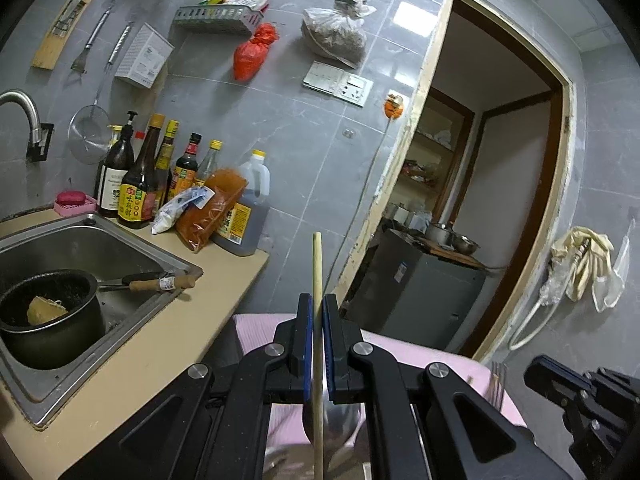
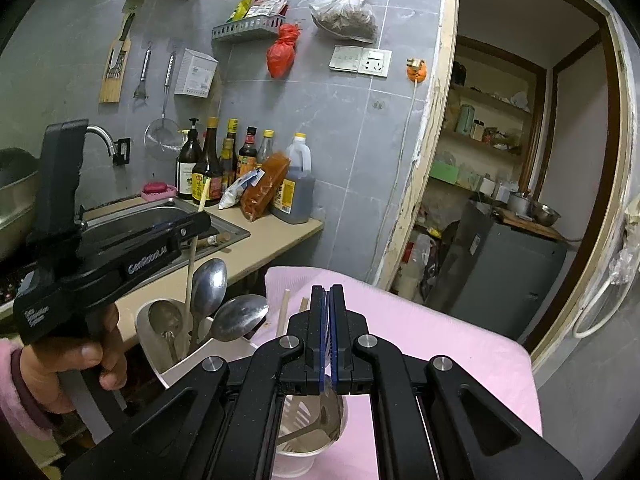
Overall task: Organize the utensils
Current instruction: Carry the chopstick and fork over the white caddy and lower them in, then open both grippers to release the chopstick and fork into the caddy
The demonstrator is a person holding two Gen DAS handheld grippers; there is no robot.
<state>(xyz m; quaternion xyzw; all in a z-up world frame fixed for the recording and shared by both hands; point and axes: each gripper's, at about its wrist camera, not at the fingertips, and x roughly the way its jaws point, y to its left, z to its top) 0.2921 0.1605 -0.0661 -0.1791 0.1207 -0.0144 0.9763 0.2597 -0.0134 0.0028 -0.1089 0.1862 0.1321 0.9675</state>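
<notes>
Left wrist: chopstick (image 1: 317, 320) between tongs (image 1: 318, 312).

Grey tiled wall (image 2: 320, 128) rises ahead of the tongs, a row of sauce bottles (image 2: 224, 160) at its foot on the beige counter (image 2: 280, 236) — steel sink (image 1: 80, 248) to their left. To the right, a wood-framed doorway (image 2: 436, 120) opens onto dim shelves (image 2: 484, 128).

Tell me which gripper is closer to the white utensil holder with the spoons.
Left. The left gripper holds a chopstick right above the white utensil holder, while the right gripper is off to its side over the pink cloth.
</notes>
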